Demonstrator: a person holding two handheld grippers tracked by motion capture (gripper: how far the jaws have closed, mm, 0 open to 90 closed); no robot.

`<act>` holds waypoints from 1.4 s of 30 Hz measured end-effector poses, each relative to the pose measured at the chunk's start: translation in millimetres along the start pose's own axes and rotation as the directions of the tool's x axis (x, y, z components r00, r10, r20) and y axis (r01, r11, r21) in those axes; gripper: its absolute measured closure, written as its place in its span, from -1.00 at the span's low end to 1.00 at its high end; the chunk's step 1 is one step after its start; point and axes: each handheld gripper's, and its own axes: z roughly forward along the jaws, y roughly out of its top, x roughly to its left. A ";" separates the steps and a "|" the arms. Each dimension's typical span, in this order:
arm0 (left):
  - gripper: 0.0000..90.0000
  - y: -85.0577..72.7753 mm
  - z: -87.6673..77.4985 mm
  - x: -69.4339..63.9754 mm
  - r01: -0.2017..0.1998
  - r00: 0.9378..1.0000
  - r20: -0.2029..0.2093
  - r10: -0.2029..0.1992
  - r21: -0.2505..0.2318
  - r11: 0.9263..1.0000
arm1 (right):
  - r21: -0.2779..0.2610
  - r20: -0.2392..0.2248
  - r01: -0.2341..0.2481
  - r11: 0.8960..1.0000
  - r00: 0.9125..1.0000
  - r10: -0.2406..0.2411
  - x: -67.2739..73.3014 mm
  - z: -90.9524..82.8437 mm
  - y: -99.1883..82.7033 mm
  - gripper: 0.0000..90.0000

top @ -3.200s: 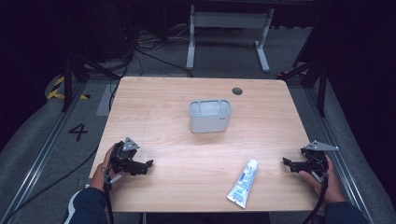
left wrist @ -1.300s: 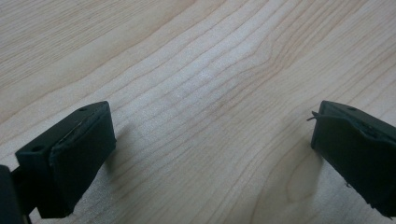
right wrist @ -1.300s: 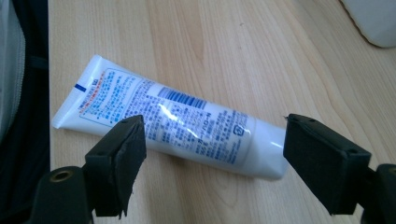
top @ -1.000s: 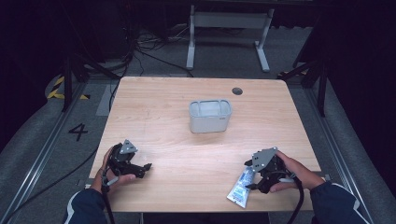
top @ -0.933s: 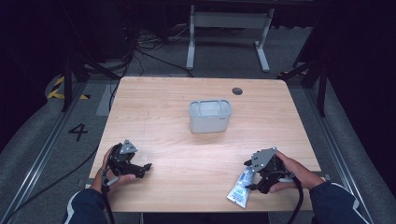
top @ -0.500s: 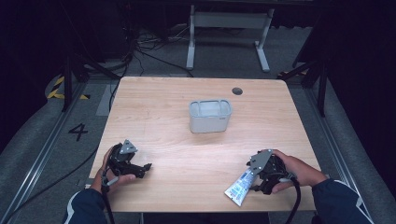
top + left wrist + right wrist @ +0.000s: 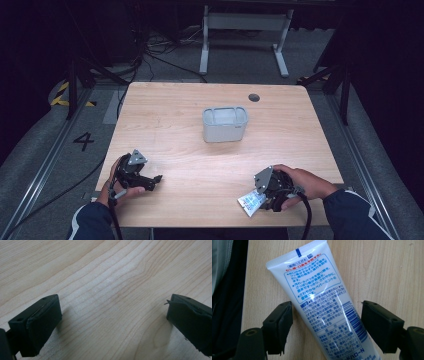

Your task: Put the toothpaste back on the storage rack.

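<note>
Two grippers on the table, both with jaws spread. Right gripper (image 7: 325, 327) straddles a white toothpaste tube (image 7: 324, 305): left pad sits almost against the tube's edge, right pad stands just clear of it, so no squeeze visible. Tube lies flat on the wood, tilted across the jaw gap, crimped end pointing away from the camera and toward the table's near edge (blue and red Japanese print plus a barcode facing up). In the high view the right gripper (image 7: 272, 192) is at the near right part of the table (image 7: 175, 115), tube (image 7: 251, 202) poking out from it toward the near edge, right hand (image 7: 302, 182) wrapped around the body behind.

Left gripper (image 7: 113, 320) has jaws wide apart, bare wood grain between them, holding nothing. High view puts it (image 7: 137, 176) near the left front corner, left hand (image 7: 117, 182) on it, well apart from the tube.

Grey open-topped bin (image 7: 225, 124) stands upright mid-table, well apart from both grippers. Small dark round grommet (image 7: 254, 97) sits near the far edge.
</note>
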 end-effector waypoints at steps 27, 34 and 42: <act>-1.00 0.0 0.0 0.0 0.000 1.000 0.000 0.000 0.000 1.000 | -0.079 0.000 -0.055 0.995 0.998 0.055 -5.8 4.1 4.3 0.10; -0.99 0.0 0.0 0.0 0.000 1.000 0.000 0.000 0.000 1.000 | -0.163 0.011 -0.112 0.980 0.993 0.115 -8.2 -2.9 -6.6 0.22; -1.00 0.0 0.0 0.0 0.000 1.000 0.000 0.000 0.000 1.000 | -0.219 0.009 -0.155 0.963 0.987 0.161 -8.4 -6.9 -13.2 0.27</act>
